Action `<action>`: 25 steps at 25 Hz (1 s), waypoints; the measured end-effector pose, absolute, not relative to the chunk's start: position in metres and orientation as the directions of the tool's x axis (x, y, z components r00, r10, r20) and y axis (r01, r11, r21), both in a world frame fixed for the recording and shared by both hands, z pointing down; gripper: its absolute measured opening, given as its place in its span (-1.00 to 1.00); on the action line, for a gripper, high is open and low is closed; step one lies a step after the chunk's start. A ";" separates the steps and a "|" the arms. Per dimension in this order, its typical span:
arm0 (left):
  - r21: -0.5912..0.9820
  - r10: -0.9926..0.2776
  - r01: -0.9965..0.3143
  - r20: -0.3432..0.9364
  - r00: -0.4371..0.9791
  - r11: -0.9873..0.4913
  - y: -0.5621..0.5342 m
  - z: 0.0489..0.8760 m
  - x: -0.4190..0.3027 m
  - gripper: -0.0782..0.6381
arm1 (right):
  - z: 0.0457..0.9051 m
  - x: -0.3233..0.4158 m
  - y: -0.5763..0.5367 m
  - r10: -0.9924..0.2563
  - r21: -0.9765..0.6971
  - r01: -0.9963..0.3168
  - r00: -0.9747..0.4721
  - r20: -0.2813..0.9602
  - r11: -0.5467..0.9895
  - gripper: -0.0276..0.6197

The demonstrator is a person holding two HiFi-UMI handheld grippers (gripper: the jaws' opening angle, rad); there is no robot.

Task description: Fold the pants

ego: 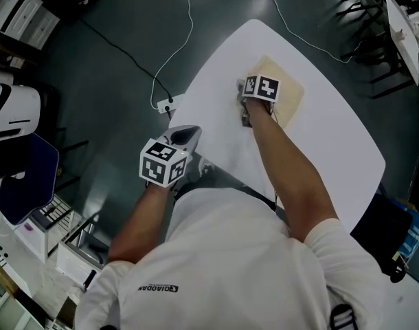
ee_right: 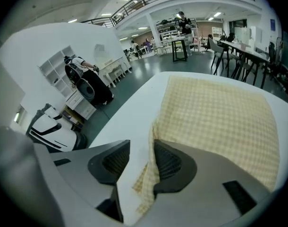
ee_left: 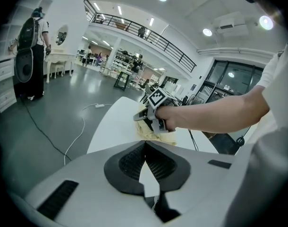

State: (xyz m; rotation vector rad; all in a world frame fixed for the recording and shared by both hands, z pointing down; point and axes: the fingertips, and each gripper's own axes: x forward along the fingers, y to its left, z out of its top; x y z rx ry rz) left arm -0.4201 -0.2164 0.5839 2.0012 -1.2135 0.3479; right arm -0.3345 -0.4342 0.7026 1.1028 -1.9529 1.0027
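The pants (ego: 286,88) are pale yellow checked cloth, folded into a flat rectangle on the far part of the white table (ego: 326,150). My right gripper (ego: 244,115) rests at the cloth's near left corner. In the right gripper view its jaws stand apart (ee_right: 141,148); a loose edge of the pants (ee_right: 219,117) runs between them and lies against the right-hand pad only. My left gripper (ego: 190,133) hovers off the table's near left edge, away from the cloth. Its jaw tips meet with nothing between them (ee_left: 145,143). From there the pants (ee_left: 151,132) show under the right hand.
A white cable (ego: 189,19) and a power strip (ego: 167,104) lie on the dark floor left of the table. Chairs and a desk (ego: 395,19) stand at the far right, a blue chair (ego: 27,177) and white shelving at the near left. A person (ee_left: 33,46) stands far off.
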 end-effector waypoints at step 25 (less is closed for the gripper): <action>0.450 -0.678 -0.798 0.440 0.588 -0.400 -0.167 0.496 -0.317 -0.70 | 0.461 -0.209 -0.246 -0.490 -0.486 -0.569 -0.821 0.293 0.663 -0.85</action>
